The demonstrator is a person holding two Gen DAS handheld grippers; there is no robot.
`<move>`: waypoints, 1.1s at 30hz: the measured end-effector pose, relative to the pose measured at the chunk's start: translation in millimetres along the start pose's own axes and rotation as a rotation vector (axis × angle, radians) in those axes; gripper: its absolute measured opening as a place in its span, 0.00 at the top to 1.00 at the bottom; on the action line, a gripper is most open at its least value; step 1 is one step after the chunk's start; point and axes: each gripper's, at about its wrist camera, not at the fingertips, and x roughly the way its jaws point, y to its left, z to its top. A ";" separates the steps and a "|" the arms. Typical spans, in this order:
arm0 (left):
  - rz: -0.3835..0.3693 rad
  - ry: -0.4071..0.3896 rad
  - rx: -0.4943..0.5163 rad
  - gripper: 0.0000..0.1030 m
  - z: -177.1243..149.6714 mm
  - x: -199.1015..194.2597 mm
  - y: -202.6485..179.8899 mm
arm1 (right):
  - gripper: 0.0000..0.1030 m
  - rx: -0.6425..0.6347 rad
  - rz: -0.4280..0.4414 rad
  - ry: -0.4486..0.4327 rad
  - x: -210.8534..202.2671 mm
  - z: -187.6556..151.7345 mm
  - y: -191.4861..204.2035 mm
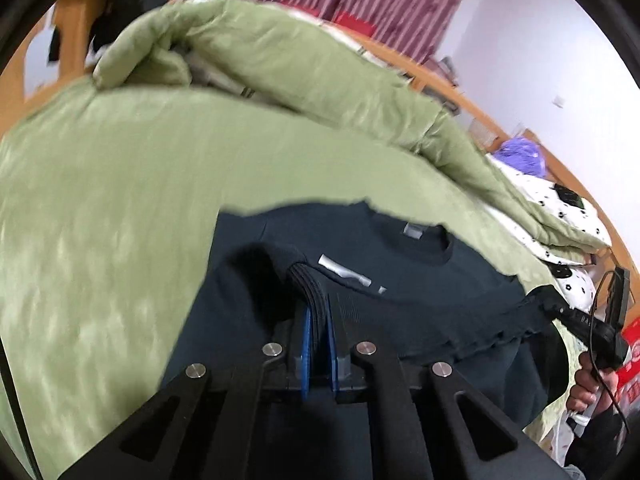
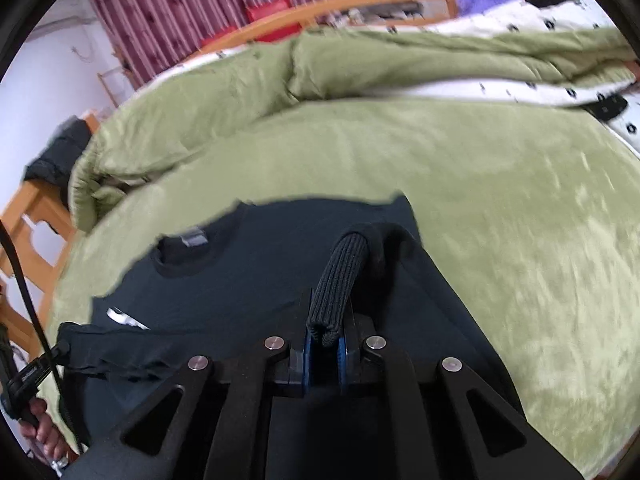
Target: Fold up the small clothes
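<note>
A dark navy sweatshirt [image 1: 420, 280] lies on a green blanket [image 1: 120, 200], its collar with a grey label toward the far side. My left gripper [image 1: 318, 320] is shut on the ribbed hem at the garment's left side. My right gripper [image 2: 326, 332] is shut on a ribbed cuff or hem [image 2: 340, 276] at the right side of the sweatshirt [image 2: 240, 272]. Both hold the fabric lifted a little above the blanket [image 2: 500, 240]. The right gripper shows at the right edge of the left wrist view [image 1: 560, 304], gripping the cloth. The left gripper shows at the left edge of the right wrist view [image 2: 64, 340].
A bunched green quilt [image 1: 280, 60] lies across the far side of the bed. A white dotted pillow [image 1: 560, 208] and a purple plush [image 1: 524, 156] lie by the wooden bed frame [image 2: 360, 0]. Striped maroon curtains [image 2: 180, 8] hang behind. A dark garment [image 2: 56, 156] rests on a wooden chair.
</note>
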 end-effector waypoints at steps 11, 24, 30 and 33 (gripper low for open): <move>-0.001 -0.027 0.016 0.93 44.4 24.8 0.8 | 0.91 0.040 0.030 -0.063 11.3 47.2 14.0; -0.021 -0.003 0.021 0.48 38.1 36.0 19.3 | 0.55 0.013 0.018 -0.035 28.6 36.7 11.5; -0.045 0.016 0.045 0.48 34.0 31.2 18.4 | 0.55 -0.125 -0.015 -0.012 19.8 16.9 26.2; -0.043 0.028 0.057 0.48 29.2 32.9 16.7 | 0.55 -0.178 -0.026 0.013 23.9 6.2 32.9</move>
